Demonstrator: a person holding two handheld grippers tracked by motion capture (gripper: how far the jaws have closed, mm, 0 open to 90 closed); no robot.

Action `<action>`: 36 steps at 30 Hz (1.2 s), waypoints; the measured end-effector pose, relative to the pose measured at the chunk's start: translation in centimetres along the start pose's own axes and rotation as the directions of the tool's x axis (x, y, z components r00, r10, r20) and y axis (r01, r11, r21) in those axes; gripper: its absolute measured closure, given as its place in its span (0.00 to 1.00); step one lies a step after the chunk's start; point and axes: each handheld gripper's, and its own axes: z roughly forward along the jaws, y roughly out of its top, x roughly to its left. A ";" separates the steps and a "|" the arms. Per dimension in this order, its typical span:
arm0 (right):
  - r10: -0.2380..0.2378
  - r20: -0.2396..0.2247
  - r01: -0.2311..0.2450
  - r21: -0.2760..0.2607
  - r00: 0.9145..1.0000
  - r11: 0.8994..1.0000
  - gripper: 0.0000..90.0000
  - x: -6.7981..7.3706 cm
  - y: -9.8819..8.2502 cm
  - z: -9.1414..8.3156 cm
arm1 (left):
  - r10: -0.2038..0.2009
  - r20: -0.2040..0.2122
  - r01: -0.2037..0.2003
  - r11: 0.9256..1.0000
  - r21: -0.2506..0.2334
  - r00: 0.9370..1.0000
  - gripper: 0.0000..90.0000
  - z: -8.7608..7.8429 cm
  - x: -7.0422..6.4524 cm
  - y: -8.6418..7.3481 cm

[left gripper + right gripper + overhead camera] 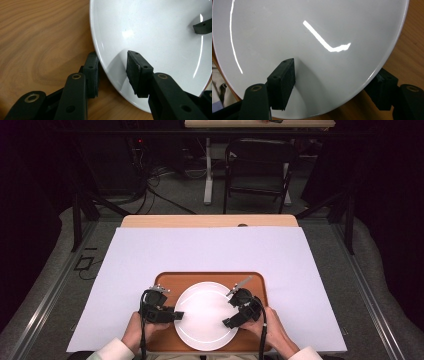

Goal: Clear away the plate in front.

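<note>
I see a white plate (pixel 206 315) lying flat on a brown tray (pixel 172 280), and the tray sits on a white sheet (pixel 210 250) that covers the surface, near the front edge where my operator's hands come in

The left gripper (pixel 176 315) is at the plate's left edge. In the left gripper view (pixel 112 75) its jaws straddle the rim: one pad (pixel 137 72) hangs over the inside of the plate (pixel 155 32), the other pad (pixel 92 72) sits outside on the tray wood (pixel 37 42), just beside the rim. There is a gap on both sides, so the jaws stand part open around the rim and I count this as no grip

The right gripper (pixel 229 322) is at the plate's right edge, lower down towards the front. In the right gripper view (pixel 332 90) it straddles the rim the same way: one pad (pixel 283 82) is over the plate (pixel 287 32), the other pad (pixel 384 90) is outside and below the rim. Again I see space between pads and rim, jaws part open, nothing clamped

Far off in the left gripper view, a jaw tip of the right gripper (pixel 203 27) shows over the plate's far side

Beyond the surface stands a dark chair (pixel 260 167) on the floor
</note>
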 end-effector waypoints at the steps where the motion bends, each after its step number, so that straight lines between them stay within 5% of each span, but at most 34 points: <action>1: -0.011 0.018 0.011 0.004 1.000 1.000 0.30 0.2 0.0 0.0 | 0.001 -0.001 -0.001 1.000 0.000 1.000 0.70 0.0 0.0 0.0; 6: -0.047 0.066 0.045 0.031 0.997 0.998 0.28 0.3 0.1 0.4 | 0.006 -0.023 -0.006 1.000 0.010 1.000 0.72 -0.2 0.4 0.0; 12: -0.051 0.051 0.050 0.030 0.997 0.998 0.25 0.2 0.1 0.5 | 0.011 -0.017 -0.011 1.000 -0.008 1.000 0.70 -0.5 0.3 0.1; 16: -0.052 0.043 0.052 0.007 0.998 0.999 0.21 0.1 0.0 -0.1 | 0.009 0.009 -0.009 0.999 -0.035 1.000 0.59 -1.0 0.3 0.1; 20: -0.047 0.032 0.048 -0.035 0.998 0.998 0.17 -0.3 -0.1 -1.0 | 0.050 -0.012 -0.051 0.997 -0.066 0.999 0.43 -1.7 0.0 0.3; 25: -0.061 0.041 0.065 -0.110 0.997 0.992 0.10 -0.6 -0.5 -2.6 | 0.133 -0.062 -0.139 0.985 -0.107 0.989 0.28 -3.1 -0.9 0.6; 26: -0.069 0.042 0.074 -0.141 0.997 0.987 0.06 -0.7 -0.7 -3.3 | 0.145 -0.086 -0.156 0.977 -0.146 0.986 0.23 -3.6 -1.2 0.6; 36: -0.064 0.081 0.081 -0.238 0.995 0.968 0.00 -1.5 -1.7 -5.9 | 0.200 -0.171 -0.234 0.950 -0.208 0.965 0.12 -6.1 -1.0 -0.3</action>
